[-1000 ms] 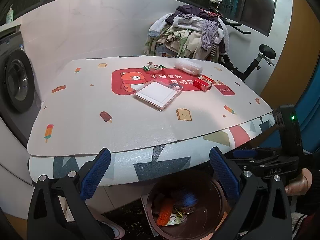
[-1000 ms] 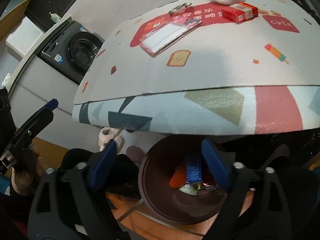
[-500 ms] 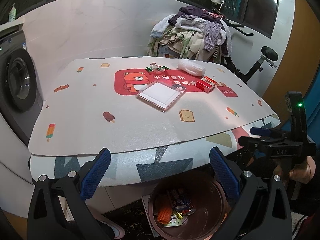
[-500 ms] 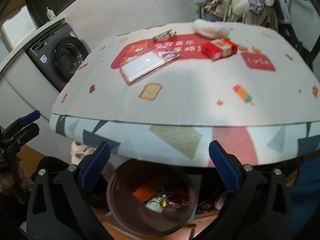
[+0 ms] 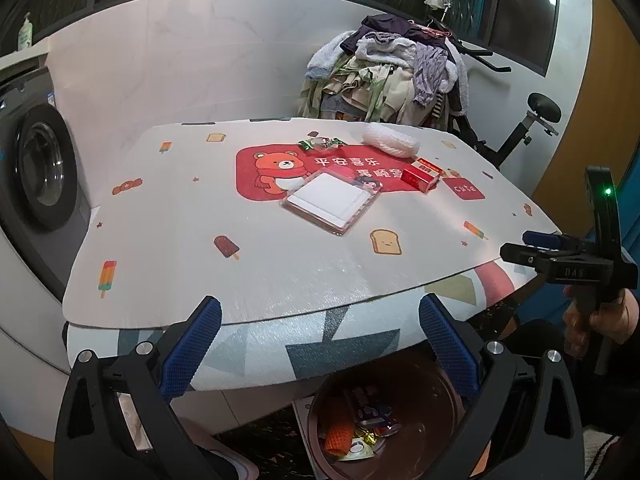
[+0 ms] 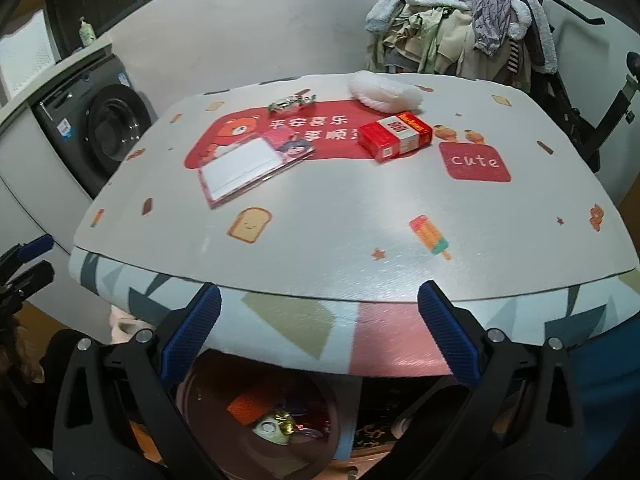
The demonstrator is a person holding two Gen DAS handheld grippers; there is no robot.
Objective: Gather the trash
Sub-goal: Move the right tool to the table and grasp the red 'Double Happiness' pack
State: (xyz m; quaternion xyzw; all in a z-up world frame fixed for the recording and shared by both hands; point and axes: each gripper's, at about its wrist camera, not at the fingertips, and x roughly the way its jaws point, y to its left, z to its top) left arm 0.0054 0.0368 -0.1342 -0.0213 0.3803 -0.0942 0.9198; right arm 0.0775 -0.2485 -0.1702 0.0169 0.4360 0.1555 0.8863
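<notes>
Your left gripper hangs at the near edge of the desk with its jaws spread wide and nothing between the blue pads. Beyond and left of those jaws, past the desk's edge, stands a dark front-loading washing machine. Straight ahead of them on the desk lies a flat clear packet with a white insert, resting partly on the red bear print. Farther out sits a small green-and-white candy wrapper, and to its right a white crumpled wad (it could be foam wrap or tissue; the view is too soft to say). Ahead and right of the jaws is a red carton, just beside the packet but apart from it. Below the jaws, under the desk's overhang, a brown bin already holds an orange piece and some shiny wrappers.

Your right gripper also sits at the desk's near edge; its jaws have just been opening and now stand fully apart, empty. In its own view the clear packet lies ahead and left of the jaws, the candy wrapper beyond it, the white wad far ahead, and the red carton ahead, slightly right of centre. The bin shows below the left jaw. Behind the desk's far right corner rises a heap of clothes piled on an exercise bike.
</notes>
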